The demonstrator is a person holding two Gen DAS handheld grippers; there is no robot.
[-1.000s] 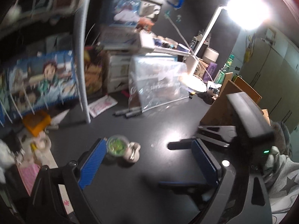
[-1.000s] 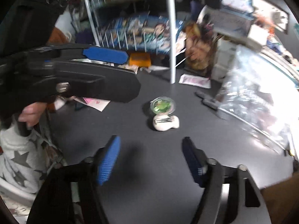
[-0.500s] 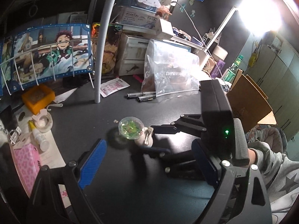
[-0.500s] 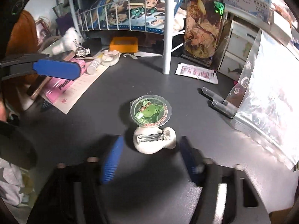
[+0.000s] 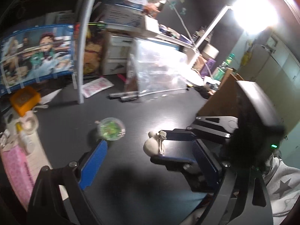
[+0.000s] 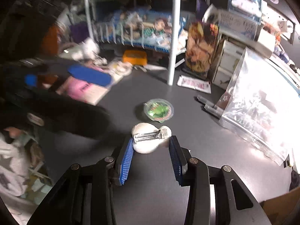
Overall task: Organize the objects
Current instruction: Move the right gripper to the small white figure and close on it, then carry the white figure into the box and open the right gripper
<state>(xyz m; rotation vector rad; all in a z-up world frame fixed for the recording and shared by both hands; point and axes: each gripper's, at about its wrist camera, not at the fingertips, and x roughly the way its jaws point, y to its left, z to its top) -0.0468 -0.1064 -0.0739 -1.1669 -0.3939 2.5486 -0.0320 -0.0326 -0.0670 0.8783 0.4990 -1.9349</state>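
Tidying barely begun: right gripper [image 6: 151,148], jaws just closing, clasps the white hair clip [image 6: 150,137]; left gripper [image 5: 148,161] gapes empty; green cup [image 6: 159,110] awaits.

Probably a hobbyist's home desk: dark matte desktop [image 6: 153,196] crowded with blue-bordered anime posters [image 5: 37,54] in white wire rack [image 6: 131,35], stacked white drawer boxes [image 5: 116,56], glaring white desk lamp [image 5: 253,15].

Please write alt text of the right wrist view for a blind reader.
The right claw closes around a white hair clip on a dark desk. A clear cup with green contents stands just behind it, a plastic bag at right.
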